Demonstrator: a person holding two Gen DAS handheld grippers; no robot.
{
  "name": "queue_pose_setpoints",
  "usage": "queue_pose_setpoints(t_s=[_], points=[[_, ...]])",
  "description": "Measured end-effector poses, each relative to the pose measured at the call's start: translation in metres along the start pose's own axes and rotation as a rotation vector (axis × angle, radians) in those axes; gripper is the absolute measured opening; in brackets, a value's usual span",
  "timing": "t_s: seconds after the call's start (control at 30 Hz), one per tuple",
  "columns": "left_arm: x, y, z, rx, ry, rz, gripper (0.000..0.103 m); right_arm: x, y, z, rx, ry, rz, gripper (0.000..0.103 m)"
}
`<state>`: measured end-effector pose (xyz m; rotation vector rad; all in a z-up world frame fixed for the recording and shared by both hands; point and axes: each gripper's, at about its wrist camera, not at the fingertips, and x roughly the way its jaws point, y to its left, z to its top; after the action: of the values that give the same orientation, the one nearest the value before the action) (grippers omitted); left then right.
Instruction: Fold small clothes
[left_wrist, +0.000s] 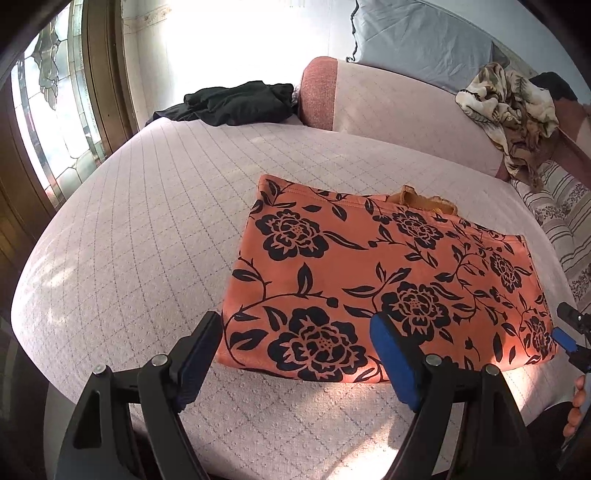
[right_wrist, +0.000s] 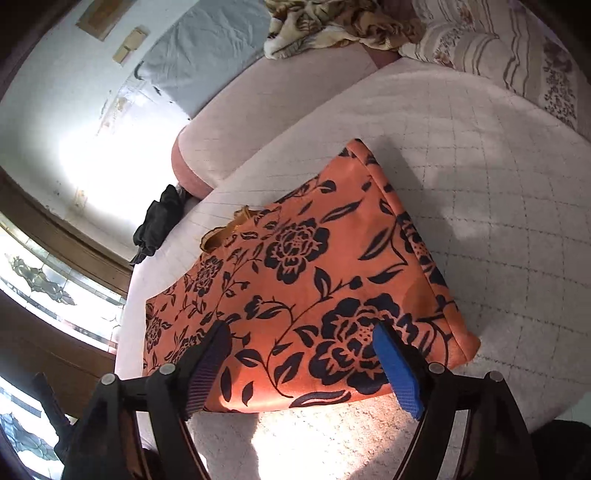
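Orange floral garment (left_wrist: 388, 280) lies flat, already folded to rectangle, on quilted pink bed (left_wrist: 147, 229); left gripper (left_wrist: 295, 354) and right gripper (right_wrist: 303, 358) both spread, empty, above near edge at 6 o'clock; pinch both near corners evenly, carry toward 12 o'clock, align edges, avoid dragging lower layer

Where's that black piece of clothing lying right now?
The black garment lies crumpled at the bed's far edge, in the left wrist view's upper middle, beside the pink bolster and well behind the orange floral cloth.

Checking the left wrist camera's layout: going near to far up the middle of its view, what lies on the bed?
Left gripper → orange floral garment → bare stretch of pink quilted bed cover → black clothes.
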<state>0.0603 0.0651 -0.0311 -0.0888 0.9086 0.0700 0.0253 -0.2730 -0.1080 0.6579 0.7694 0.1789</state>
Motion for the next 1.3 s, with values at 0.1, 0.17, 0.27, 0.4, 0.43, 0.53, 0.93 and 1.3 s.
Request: queue_pose_setpoints(t_s=[0.1,0.17,0.27,0.4,0.43,0.53,0.93,1.3], points=[[0.007,-0.001,-0.001,0.002,0.025,-0.004,0.082,0.026,-0.021,-0.004,0.046,0.082,-0.105,0.083],[0.009,-0.002,-0.001,0.013,0.025,-0.004,0.082,0.02,-0.026,-0.004,0.085,0.058,-0.071,0.083],[0.017,-0.003,0.001,0.007,0.038,0.001,0.082,0.011,-0.01,0.009,0.043,0.051,-0.053,0.083],[0.031,-0.006,0.004,0.004,0.063,0.006,0.082,0.009,0.01,0.038,-0.002,0.018,-0.014,0.083],[0.036,-0.007,0.004,0.007,0.069,0.009,0.082,0.013,0.011,0.045,0.003,0.016,-0.009,0.083],[0.057,-0.007,0.003,0.007,0.107,-0.001,0.084,0.031,0.004,0.064,0.024,0.012,0.005,0.083],[0.08,-0.012,-0.006,0.077,0.098,0.048,0.092,0.092,-0.018,0.13,0.059,0.06,-0.002,0.086],[0.059,-0.007,-0.003,0.012,0.097,0.023,0.092,0.022,-0.017,0.076,0.093,-0.019,0.013,0.086]])
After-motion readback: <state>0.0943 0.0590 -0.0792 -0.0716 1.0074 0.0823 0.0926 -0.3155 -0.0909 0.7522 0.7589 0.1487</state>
